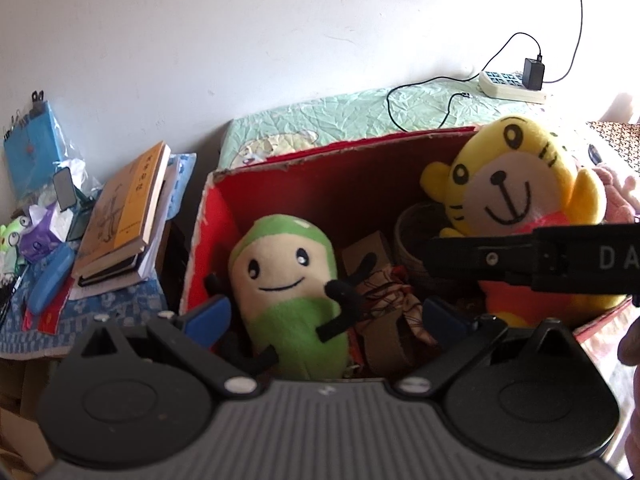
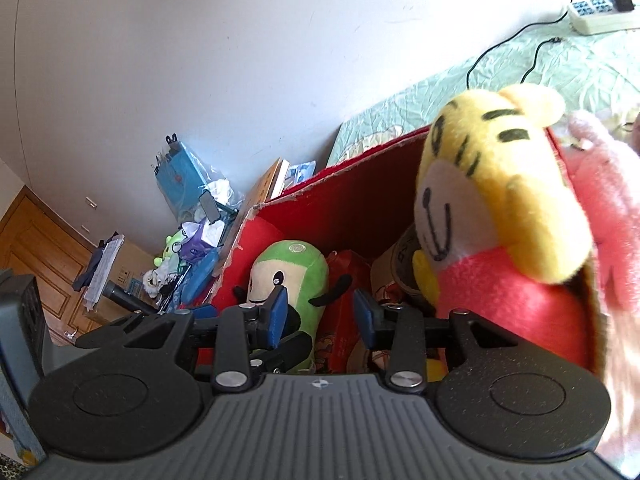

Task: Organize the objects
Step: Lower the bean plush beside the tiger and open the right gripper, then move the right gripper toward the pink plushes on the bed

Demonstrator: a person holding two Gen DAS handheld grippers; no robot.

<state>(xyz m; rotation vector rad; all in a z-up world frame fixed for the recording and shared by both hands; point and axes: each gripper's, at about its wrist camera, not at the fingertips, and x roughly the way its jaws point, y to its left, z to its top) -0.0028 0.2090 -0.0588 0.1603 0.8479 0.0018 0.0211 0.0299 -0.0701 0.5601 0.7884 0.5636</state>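
Both claws, left gripper and right gripper, gape apart, holding nothing, over the red box; green plush lies at its left wall, yellow tiger plush at its right.

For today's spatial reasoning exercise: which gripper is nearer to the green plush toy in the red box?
Left. The left gripper hangs open with its fingers either side of the green plush toy. The right gripper is also open, set further toward the yellow tiger plush.

Left tool: black linkages; blue pads; silver screws; ribbed grey housing.
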